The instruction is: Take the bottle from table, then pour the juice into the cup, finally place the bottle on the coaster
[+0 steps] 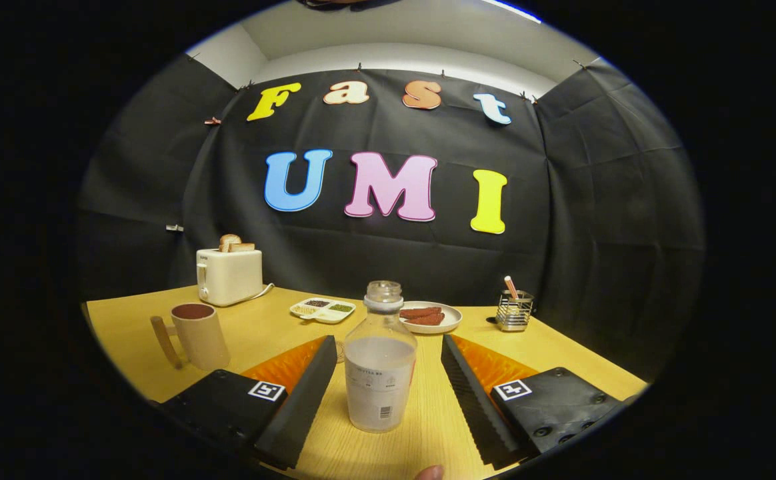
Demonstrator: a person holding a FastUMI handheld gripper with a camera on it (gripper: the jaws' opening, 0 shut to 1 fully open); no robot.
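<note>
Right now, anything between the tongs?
Yes, gripper view: the bottle stands upright on the table between the open tongs, neither finger touching it.

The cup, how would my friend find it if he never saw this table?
Start at the white toaster at the table's back corner. The cup stands in front of it, off to one side of the open tongs that straddle the bottle. It is tan, with a big handle, unlike the flat plates.

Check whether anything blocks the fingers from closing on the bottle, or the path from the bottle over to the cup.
Nothing visible does. The bottle stands upright between the open gripper's fingers, with bare table on both sides. The cup stands beyond the left finger, with only tabletop between.
</note>
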